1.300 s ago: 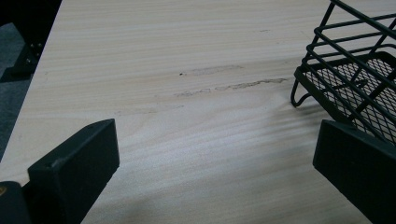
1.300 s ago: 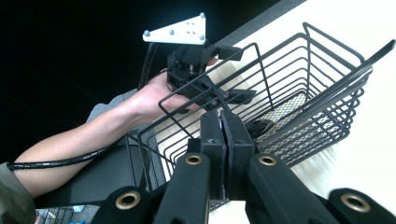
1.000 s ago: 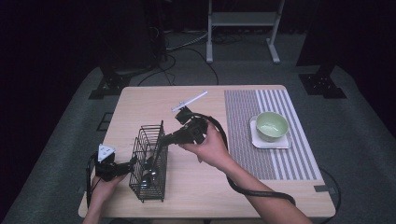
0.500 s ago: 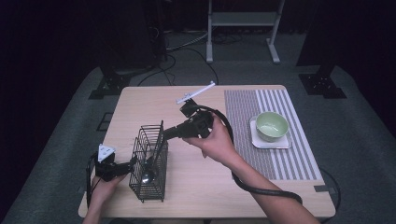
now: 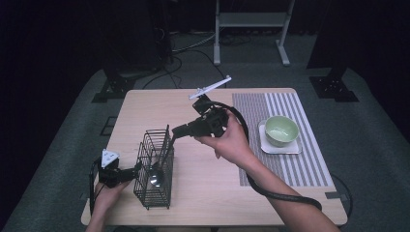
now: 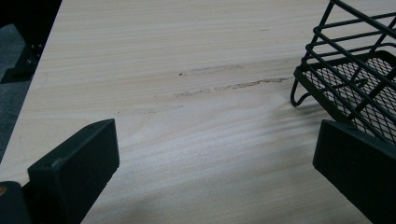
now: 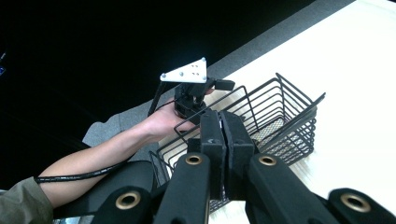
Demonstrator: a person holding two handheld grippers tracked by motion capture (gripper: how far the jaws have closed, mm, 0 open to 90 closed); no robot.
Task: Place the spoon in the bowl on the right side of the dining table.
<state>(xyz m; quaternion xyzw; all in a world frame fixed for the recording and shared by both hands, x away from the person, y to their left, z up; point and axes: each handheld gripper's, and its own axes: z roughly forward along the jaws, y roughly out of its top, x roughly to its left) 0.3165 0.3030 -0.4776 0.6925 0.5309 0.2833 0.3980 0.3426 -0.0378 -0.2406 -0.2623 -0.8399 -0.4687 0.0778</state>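
**Keep the spoon straight in the basket**

The spoon stands in the black wire basket, at the near left of the worktop. Its round end is down near the bottom, and its handle leans up and to the right.

The right gripper hangs over the basket's far end. Its jaws are pressed tight together, and they seem to pinch the top of the handle. I think the spoon is going in or coming out, but I cannot tell which. Either way, move it slowly along the line of its handle, so it does not catch on the wires.

The left gripper sits low, just left of the basket. Its jaws are wide open and hold nothing. Grabbing the wire wall first would stop the light basket from sliding or tipping.
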